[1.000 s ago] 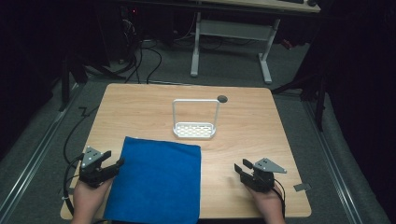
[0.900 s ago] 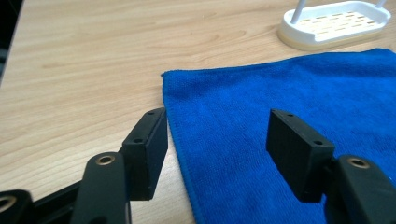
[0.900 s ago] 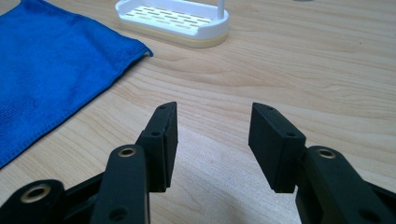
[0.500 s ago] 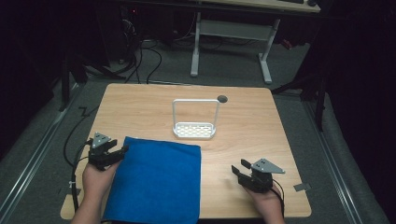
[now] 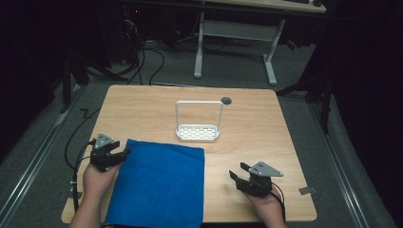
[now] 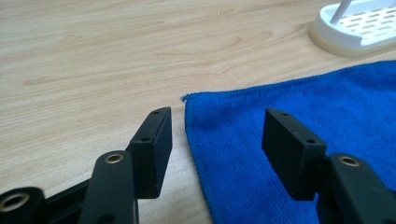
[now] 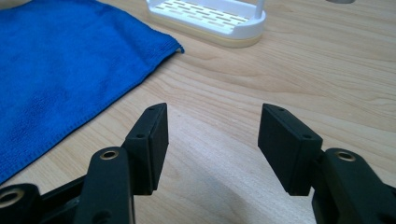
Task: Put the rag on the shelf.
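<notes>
A blue cloth [image 5: 159, 185] lies flat on the near left part of the wooden table [image 5: 266, 128]. My left gripper [image 5: 124, 153] is open at the cloth's far left corner; in the left gripper view its jaws straddle the cloth's [image 6: 299, 107] left edge, one over bare wood, one over the fabric. My right gripper [image 5: 237, 172] is open over bare wood to the right of the cloth, nothing between its jaws. In the right gripper view the cloth [image 7: 60, 65] lies to the left.
A white slotted rack with a tall wire handle [image 5: 198, 124] stands mid-table just beyond the cloth; its base shows as the rack [image 6: 359, 30] and the rack [image 7: 210, 21] in the gripper views. A dark round hole [image 5: 226, 100] sits behind it. Cables trail off the left edge.
My left gripper has moved forward along the cloth's left edge up to its far left corner. The right gripper has barely shifted.
</notes>
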A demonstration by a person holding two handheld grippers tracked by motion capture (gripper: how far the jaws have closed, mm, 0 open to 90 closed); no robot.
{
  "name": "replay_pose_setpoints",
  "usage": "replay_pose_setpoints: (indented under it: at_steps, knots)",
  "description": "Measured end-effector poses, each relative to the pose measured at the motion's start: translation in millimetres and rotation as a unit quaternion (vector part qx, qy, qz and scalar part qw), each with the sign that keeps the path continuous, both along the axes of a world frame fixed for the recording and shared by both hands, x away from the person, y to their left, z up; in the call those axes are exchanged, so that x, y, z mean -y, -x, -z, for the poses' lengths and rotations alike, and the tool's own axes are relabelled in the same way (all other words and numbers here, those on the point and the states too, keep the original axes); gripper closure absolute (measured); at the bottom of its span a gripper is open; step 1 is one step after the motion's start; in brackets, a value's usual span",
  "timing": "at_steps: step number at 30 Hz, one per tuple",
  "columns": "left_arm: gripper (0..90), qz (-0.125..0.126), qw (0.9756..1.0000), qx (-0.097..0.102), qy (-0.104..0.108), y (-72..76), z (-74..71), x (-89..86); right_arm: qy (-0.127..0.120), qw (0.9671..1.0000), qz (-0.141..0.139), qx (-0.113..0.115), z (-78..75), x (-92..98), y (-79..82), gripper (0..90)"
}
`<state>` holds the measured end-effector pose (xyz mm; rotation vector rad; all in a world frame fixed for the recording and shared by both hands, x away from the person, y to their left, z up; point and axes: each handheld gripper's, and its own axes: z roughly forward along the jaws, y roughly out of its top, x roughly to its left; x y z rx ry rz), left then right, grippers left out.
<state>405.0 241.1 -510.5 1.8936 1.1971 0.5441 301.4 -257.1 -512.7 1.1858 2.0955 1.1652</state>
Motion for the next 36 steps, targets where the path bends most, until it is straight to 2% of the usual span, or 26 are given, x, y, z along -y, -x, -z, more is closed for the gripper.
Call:
replay_pose_setpoints:
  at_steps: [4, 7, 13, 19, 23, 25, 26, 29, 34, 36]
  knots:
    - [45.8, 0.004, 1.0000, -0.004, 0.001, -6.1, 4.6, 0.4, 0.012, 0.9999, -0.007, 0.000, 2.2, -5.1, 0.5, 43.3]
    - [49.0, 0.007, 0.9999, -0.015, 0.000, -10.0, 8.8, 0.3, 0.012, 0.9999, -0.007, -0.001, 2.6, -5.6, 0.5, 43.3]
    - [54.6, 0.004, 0.9996, -0.027, 0.012, -13.8, 13.3, 0.3, 0.012, 0.9999, -0.009, -0.002, 3.1, -6.6, 1.9, 45.4]
    - [56.2, -0.008, 0.9993, -0.031, 0.018, -22.8, 17.5, -2.6, 0.018, 0.9997, -0.012, -0.008, 5.2, -10.4, 1.1, 45.5]
    - [57.1, -0.010, 0.9991, -0.023, 0.035, -30.5, 20.8, -2.3, 0.023, 0.9994, -0.014, -0.019, 8.6, -14.5, -0.1, 45.1]
    - [55.9, -0.001, 0.9988, -0.041, 0.027, -35.7, 22.0, -1.0, 0.025, 0.9994, -0.014, -0.021, 9.5, -15.9, -0.4, 45.1]
    - [55.8, 0.002, 0.9989, -0.041, 0.024, -37.2, 22.1, -0.2, 0.024, 0.9994, -0.013, -0.023, 9.8, -16.4, -0.6, 45.0]
    - [56.6, 0.000, 0.9985, -0.039, 0.038, -41.4, 22.6, 3.5, 0.027, 0.9992, -0.012, -0.027, 11.0, -18.5, -1.4, 44.7]
    - [73.4, 0.009, 0.9979, -0.047, 0.043, -40.8, 21.6, 2.8, 0.026, 0.9988, -0.019, -0.038, 9.7, -27.4, -6.6, 44.8]
    - [79.1, 0.014, 0.9977, -0.044, 0.048, -39.0, 18.7, 2.1, 0.021, 0.9987, -0.019, -0.043, 6.6, -32.7, -12.3, 45.9]
